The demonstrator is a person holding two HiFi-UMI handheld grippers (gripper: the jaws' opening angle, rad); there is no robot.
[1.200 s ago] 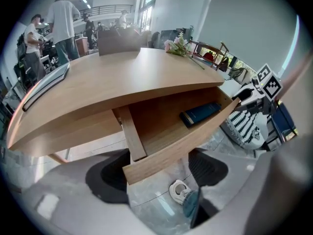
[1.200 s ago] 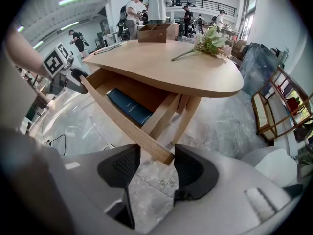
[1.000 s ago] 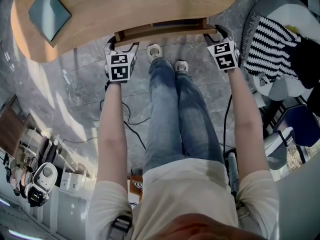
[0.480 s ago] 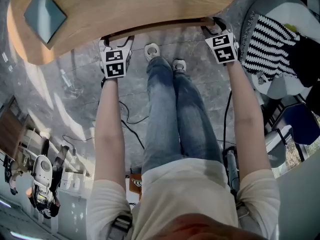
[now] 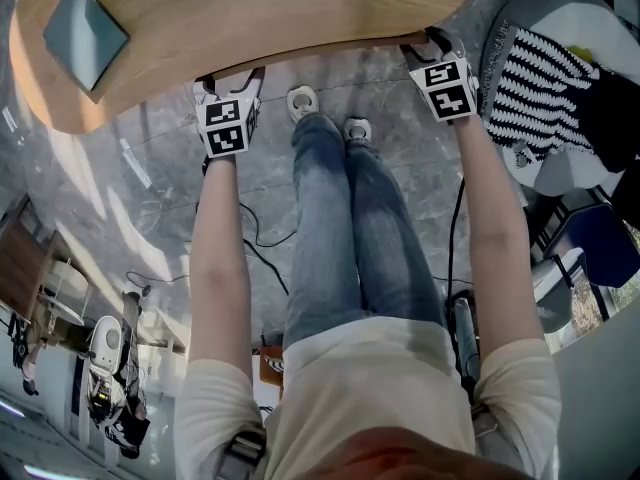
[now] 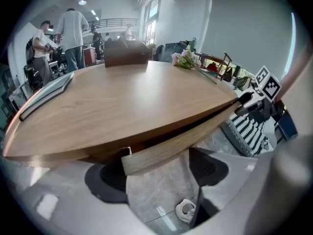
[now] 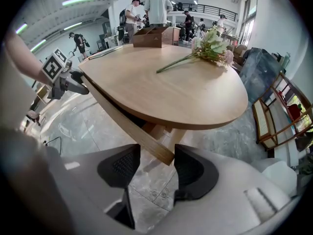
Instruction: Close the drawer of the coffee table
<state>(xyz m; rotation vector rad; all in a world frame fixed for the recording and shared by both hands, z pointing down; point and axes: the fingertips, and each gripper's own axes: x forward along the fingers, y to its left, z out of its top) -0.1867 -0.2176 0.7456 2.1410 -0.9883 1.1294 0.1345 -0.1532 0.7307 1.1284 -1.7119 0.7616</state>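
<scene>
Both tools have moved toward the bench [image 5: 250,18] and taken the drawer [image 5: 320,48] with them. A second ago its front stood well clear of the rim; now only a thin dark strip shows beneath it, so you are judged to be near the end of the push.

To finish well, press both ends of the front at the same pace. If one side leads, the drawer may skew on its runners and bind. Push level, along the line the drawer slides, not down into it. Ease off as the front meets the rim, so the tool tips don't knock the underside of the top.

Your left tool [image 6: 159,173] has its jaws wide apart. The left end of the drawer front sits between them and just ahead of the pads, and a dark gap shows between front and top.

Your right tool [image 7: 156,168] also has its jaws spread wide. The right end of the front pokes in between them, with no sign that the pads squeeze it. Neither tool is clamped on the wood.
</scene>
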